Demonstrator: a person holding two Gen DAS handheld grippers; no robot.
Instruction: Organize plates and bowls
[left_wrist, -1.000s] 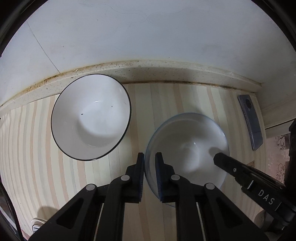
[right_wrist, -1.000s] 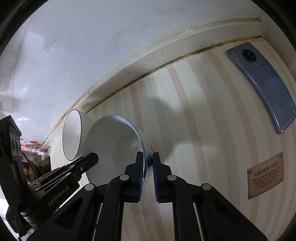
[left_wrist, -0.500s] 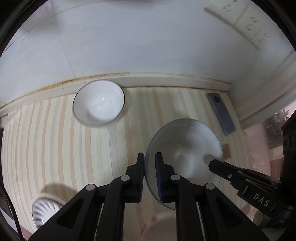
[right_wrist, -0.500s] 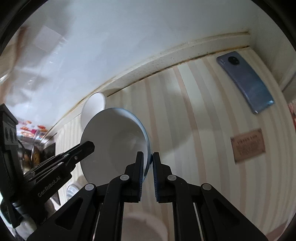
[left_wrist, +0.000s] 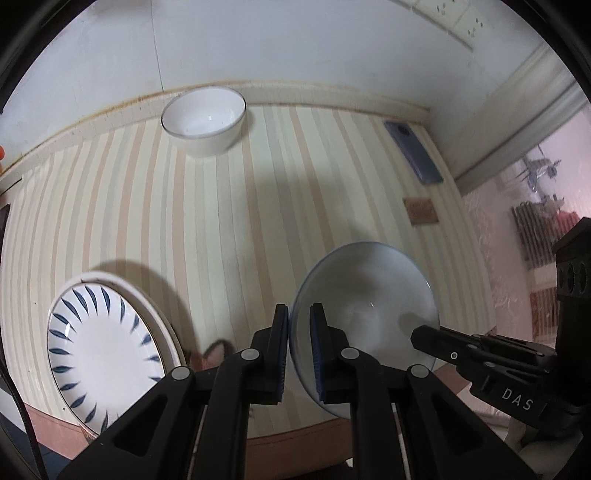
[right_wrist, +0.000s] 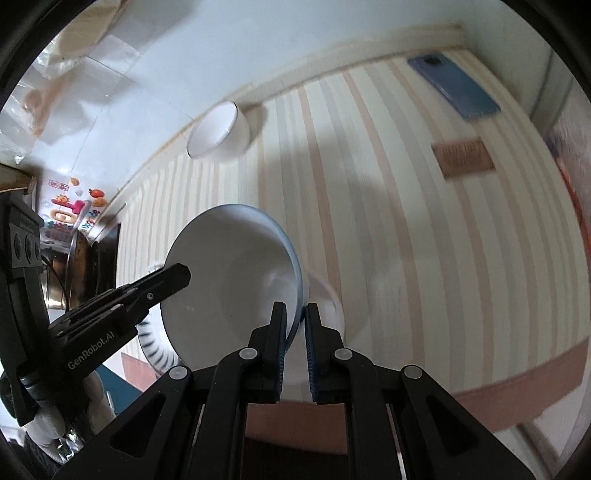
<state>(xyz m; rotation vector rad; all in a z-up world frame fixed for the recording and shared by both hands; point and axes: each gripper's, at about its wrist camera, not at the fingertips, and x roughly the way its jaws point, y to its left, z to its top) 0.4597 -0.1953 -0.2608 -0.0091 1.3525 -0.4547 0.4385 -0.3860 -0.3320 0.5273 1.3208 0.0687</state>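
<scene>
Both grippers hold one blue-rimmed bowl (left_wrist: 369, 314) above the striped table, near its front edge. My left gripper (left_wrist: 298, 321) is shut on its left rim. My right gripper (right_wrist: 295, 317) is shut on its right rim; the bowl also shows in the right wrist view (right_wrist: 232, 280). A white bowl with a dark rim (left_wrist: 203, 120) stands at the back by the wall, also seen in the right wrist view (right_wrist: 218, 131). A white plate with blue leaf marks (left_wrist: 99, 350) lies on a larger plate at the front left.
A blue phone (left_wrist: 412, 151) lies at the back right by the wall. A small brown label (left_wrist: 421, 210) is on the striped tablecloth (left_wrist: 258, 221). Another white dish (right_wrist: 328, 306) lies on the table beyond the held bowl in the right wrist view.
Both grippers have lifted the blue-rimmed bowl up and back toward the table's front edge. The white bowl now looks much farther away and the patterned plate has come into view.
</scene>
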